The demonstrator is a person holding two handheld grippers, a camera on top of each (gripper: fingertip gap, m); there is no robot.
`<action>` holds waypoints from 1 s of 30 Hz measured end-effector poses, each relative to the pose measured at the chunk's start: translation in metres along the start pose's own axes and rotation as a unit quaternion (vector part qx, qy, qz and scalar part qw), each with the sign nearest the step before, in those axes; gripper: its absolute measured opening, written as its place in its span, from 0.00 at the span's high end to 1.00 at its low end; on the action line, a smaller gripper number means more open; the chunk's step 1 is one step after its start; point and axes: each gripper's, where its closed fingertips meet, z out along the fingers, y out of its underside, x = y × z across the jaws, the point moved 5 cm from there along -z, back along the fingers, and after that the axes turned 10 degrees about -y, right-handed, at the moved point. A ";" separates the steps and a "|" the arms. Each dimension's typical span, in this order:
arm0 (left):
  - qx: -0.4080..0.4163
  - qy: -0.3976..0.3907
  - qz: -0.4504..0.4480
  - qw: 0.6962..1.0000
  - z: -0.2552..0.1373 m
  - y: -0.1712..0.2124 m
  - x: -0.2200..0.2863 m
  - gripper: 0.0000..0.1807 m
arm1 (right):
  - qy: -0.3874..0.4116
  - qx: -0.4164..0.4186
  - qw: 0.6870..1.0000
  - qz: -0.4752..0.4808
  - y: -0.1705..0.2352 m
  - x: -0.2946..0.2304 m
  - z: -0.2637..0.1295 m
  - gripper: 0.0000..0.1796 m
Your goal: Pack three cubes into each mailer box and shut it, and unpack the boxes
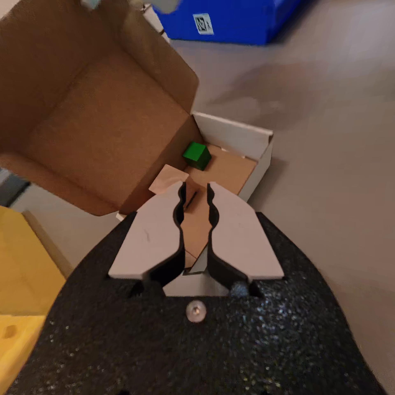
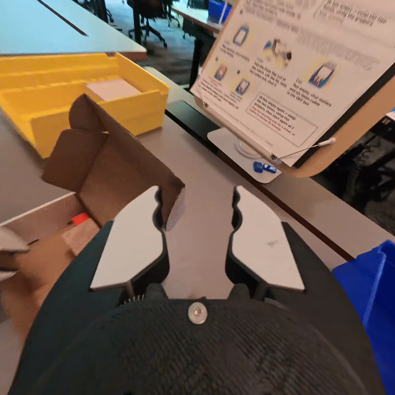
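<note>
Progress looked partial to me. At frame centre of the left wrist view the mailer box [image 1: 245, 136] sat on the table [image 1: 320, 192] with its lid [image 1: 89, 119] raised; a green cube [image 1: 196, 156] and a pale cube [image 1: 168, 178] lay inside, a red cube [image 2: 80, 218] too. My left gripper [image 1: 195, 184], slightly parted, hovered over them empty. My right gripper [image 2: 196, 188] gaped beside the lid's edge. Whether I was packing or unpacking, I could not tell.

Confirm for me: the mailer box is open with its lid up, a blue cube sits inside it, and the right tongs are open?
Not quite: the cube inside the mailer box is green, not blue, as the left wrist view shows. The lid is up, and the right tongs are open.
</note>
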 end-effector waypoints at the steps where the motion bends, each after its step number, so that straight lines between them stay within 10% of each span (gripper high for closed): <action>1: 0.001 0.008 -0.049 0.999 -0.001 -0.004 -0.005 0.88 | 0.002 0.013 1.000 -0.002 -0.002 -0.007 -0.013 0.61; 8: -0.214 0.028 -0.288 0.933 0.025 -0.004 -0.034 0.62 | 0.033 0.056 0.998 0.024 0.024 -0.039 -0.071 0.49; 22: -0.382 -0.052 -0.309 0.870 0.068 0.008 -0.025 0.64 | 0.048 -0.007 0.998 -0.026 0.043 -0.050 -0.096 0.45; 30: -0.320 -0.071 -0.258 0.909 0.048 -0.013 -0.040 0.76 | 0.006 0.012 1.000 -0.004 0.041 -0.054 -0.097 0.45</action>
